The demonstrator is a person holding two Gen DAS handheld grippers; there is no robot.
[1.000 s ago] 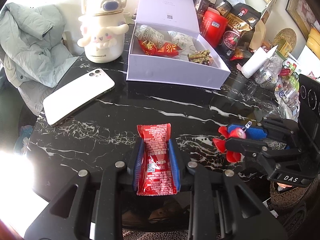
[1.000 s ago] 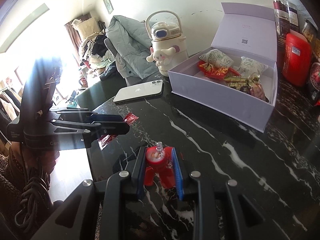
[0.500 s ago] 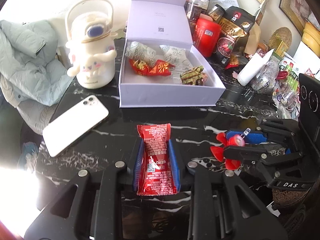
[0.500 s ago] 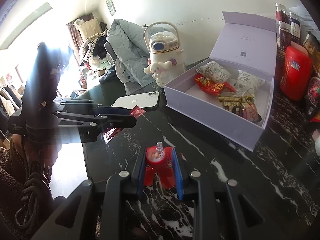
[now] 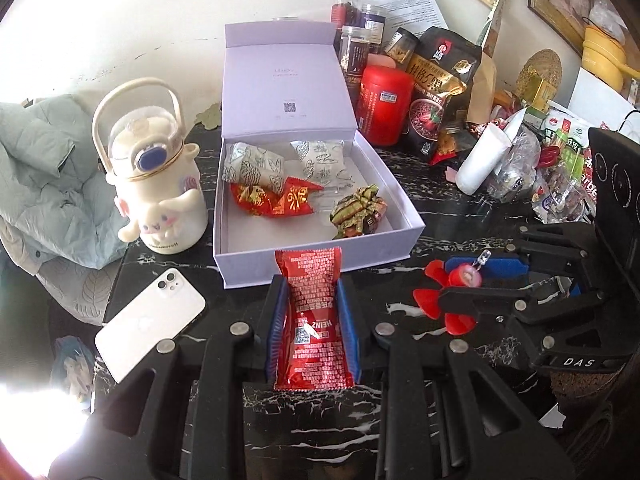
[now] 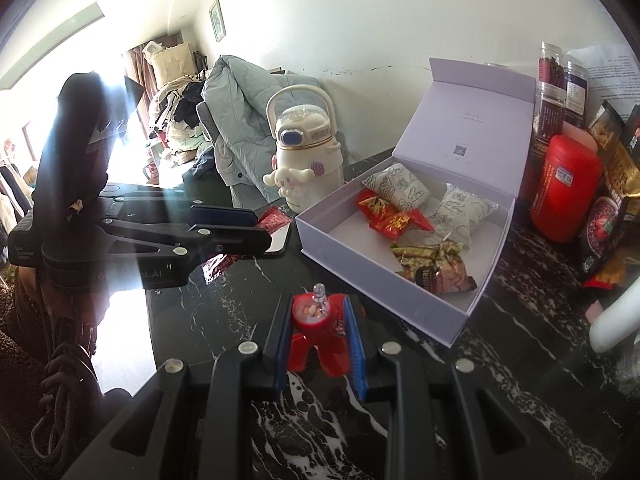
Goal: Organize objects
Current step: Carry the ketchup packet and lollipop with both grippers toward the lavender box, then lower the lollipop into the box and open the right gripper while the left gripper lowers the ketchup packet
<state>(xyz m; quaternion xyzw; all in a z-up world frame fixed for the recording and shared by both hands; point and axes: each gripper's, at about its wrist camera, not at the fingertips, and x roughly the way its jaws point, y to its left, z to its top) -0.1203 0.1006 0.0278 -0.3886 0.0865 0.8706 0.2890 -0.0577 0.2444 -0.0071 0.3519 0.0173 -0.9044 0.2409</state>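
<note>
My left gripper (image 5: pixel 311 286) is shut on a red ketchup sachet (image 5: pixel 314 320), held above the black marble table just in front of the open lilac box (image 5: pixel 320 254). The box holds wrapped snacks (image 5: pixel 276 198). My right gripper (image 6: pixel 318 308) is shut on a small red propeller toy (image 6: pixel 316 330) with a clear tip. In the left wrist view that toy (image 5: pixel 450 294) hangs at the right, level with the box's front corner. In the right wrist view the left gripper (image 6: pixel 262 228) with the sachet (image 6: pixel 274 220) sits left of the box (image 6: pixel 384 280).
A white character bottle (image 5: pixel 154 184) and a white phone (image 5: pixel 150 322) lie left of the box. A red canister (image 5: pixel 384 106), jars, snack bags and a paper roll (image 5: pixel 482 158) crowd the back right. A grey jacket (image 5: pixel 44 168) hangs at the left edge.
Both grippers have risen off the table and moved toward the box, each keeping its grip. The box and bottle now sit lower and nearer in both views.
</note>
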